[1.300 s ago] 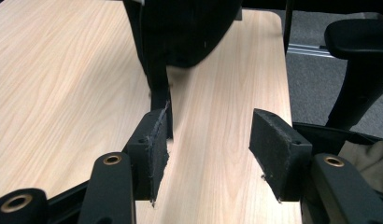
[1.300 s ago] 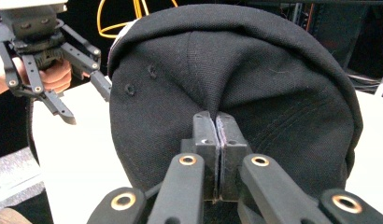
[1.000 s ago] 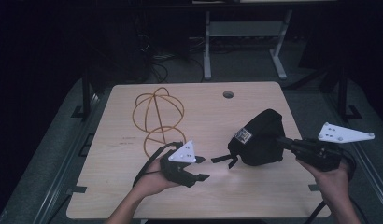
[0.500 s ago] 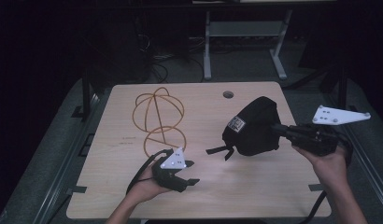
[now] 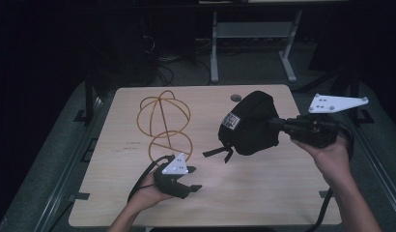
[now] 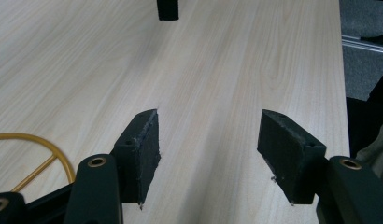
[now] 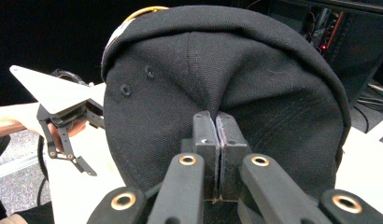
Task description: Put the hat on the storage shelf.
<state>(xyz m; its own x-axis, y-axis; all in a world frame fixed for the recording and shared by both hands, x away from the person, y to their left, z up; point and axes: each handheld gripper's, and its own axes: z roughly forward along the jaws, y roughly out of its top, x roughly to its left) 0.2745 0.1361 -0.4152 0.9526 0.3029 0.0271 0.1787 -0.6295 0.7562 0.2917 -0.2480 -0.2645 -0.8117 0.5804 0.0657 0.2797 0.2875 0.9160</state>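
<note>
A black cap (image 5: 251, 125) hangs in the air over the right half of the wooden table (image 5: 263, 193). My right gripper (image 5: 274, 123) is shut on the fabric at its crown (image 7: 217, 79), and the cap's strap (image 5: 218, 152) dangles from its left side. My left gripper (image 5: 195, 178) rests low near the table's front, well left of the cap. Its jaws have just been opening and stand apart over bare wood (image 6: 208, 135), nothing between them. A yellow wire frame (image 5: 163, 121) of rings lies on the table behind the left gripper.
A round cable hole (image 5: 235, 97) sits near the table's far edge. A grey desk frame (image 5: 249, 34) and cables on the floor lie beyond the table. The strap's end (image 6: 167, 9) hangs ahead of the left jaws.
The right gripper has lifted the cap up and to the right. The left gripper has sunk toward the front edge, away from the cap's strap.
</note>
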